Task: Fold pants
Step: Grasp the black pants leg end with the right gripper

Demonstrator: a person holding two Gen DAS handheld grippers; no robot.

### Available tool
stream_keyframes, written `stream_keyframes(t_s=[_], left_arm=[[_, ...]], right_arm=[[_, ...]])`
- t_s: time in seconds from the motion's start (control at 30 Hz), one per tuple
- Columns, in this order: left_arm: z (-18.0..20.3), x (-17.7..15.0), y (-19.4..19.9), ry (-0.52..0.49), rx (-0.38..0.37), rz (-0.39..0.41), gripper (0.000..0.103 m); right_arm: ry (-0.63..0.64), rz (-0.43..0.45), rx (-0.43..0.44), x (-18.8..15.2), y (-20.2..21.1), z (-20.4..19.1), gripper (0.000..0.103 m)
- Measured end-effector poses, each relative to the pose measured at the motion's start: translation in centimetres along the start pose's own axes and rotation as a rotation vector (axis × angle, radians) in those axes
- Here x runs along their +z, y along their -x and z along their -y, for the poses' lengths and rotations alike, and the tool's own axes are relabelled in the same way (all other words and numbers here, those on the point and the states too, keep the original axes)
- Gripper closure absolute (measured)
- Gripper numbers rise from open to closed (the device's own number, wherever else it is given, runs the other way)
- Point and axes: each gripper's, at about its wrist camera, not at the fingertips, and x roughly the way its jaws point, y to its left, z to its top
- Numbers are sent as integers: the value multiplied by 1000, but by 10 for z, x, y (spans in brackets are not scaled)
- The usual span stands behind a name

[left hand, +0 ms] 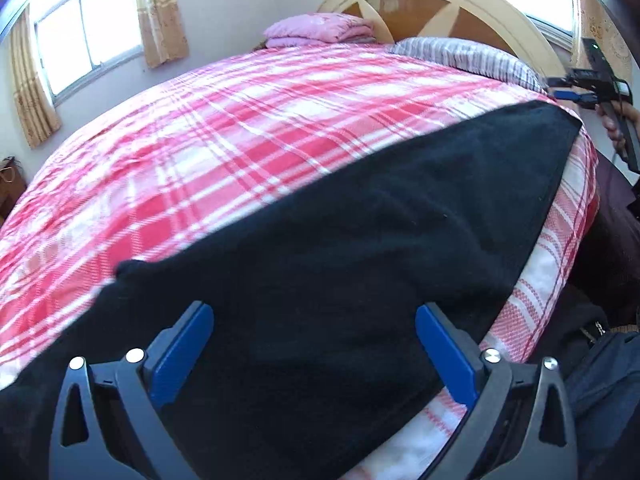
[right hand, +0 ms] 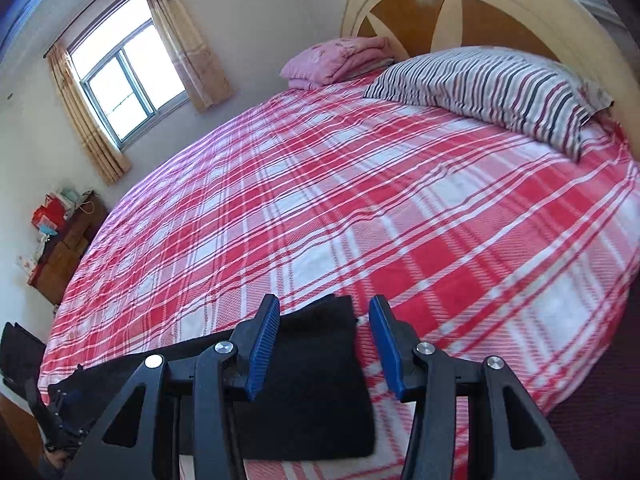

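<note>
**A:** Start at the left. What's the room like?

**B:** From my right claw's camera, a window (right hand: 128, 92) with tan curtains (right hand: 192, 40) sits on the far left wall, and under it a wooden cabinet (right hand: 66, 248) piled with red bags I can't make out clearly. The bed takes up nearly everything: a red and white plaid sheet (right hand: 360, 208), wrinkled but flat. Toward the head there's a folded pink blanket (right hand: 340, 60), then a striped pillow (right hand: 492, 88) lying against the arched cream and wood headboard (right hand: 460, 4).

**B:** The pants (left hand: 340, 248) are black and lie along the near edge of the bed, stretched from left to right, with one squared end (right hand: 320, 380) just under my right claw.

**A:** And your claws?

**B:** My left gripper (left hand: 314, 354) has its blue pads spread wide, hovering over the dark cloth with nothing pinched. My right gripper (right hand: 324, 348) is parted too, jaws apart above the end of the pants, holding nothing.

**A:** Anything you can't tell?

**B:** Plenty. The black fabric swallows detail, so I can't tell waistband from hem, nor how many layers are stacked. The left part of the pants runs out of frame behind my left claw's body. At the far right of the left view my other hand's tool is only partly visible.
</note>
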Motion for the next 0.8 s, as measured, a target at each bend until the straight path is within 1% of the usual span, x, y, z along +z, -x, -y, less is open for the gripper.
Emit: stream_keyframes(t_s=[0.1,0.2,0.27,0.37,0.47,0.53,0.63,0.7,0.8], left_arm=[[-21,-2,9,42,40,7,0],[-42,-10,16,74,92,-5,0],[-59,-17,23,97,136,-13,0],[-77,-25,35,131,193,-11,0],[-97,-32,40,139,290,-20,0],[-113,-38,42,171,321,-29,0],[-137,-50,41,240,336,-65,0],[-150,-58,39,283,347,-90,0],[-165,-69,36,332,343,-104,0]], right_arm=[[-30,-28,0,2,2,18,54],[-53,-111,36,-5,-9,27,54],[-60,-171,87,-12,-19,30,54],[-40,-212,80,-21,-26,30,55],[-66,-206,110,-21,-27,35,55],[-80,-199,136,-21,-27,38,55],[-120,-160,162,-19,-23,47,55],[-128,-154,137,-17,-25,51,56],[-73,-174,149,-19,-27,42,56]])
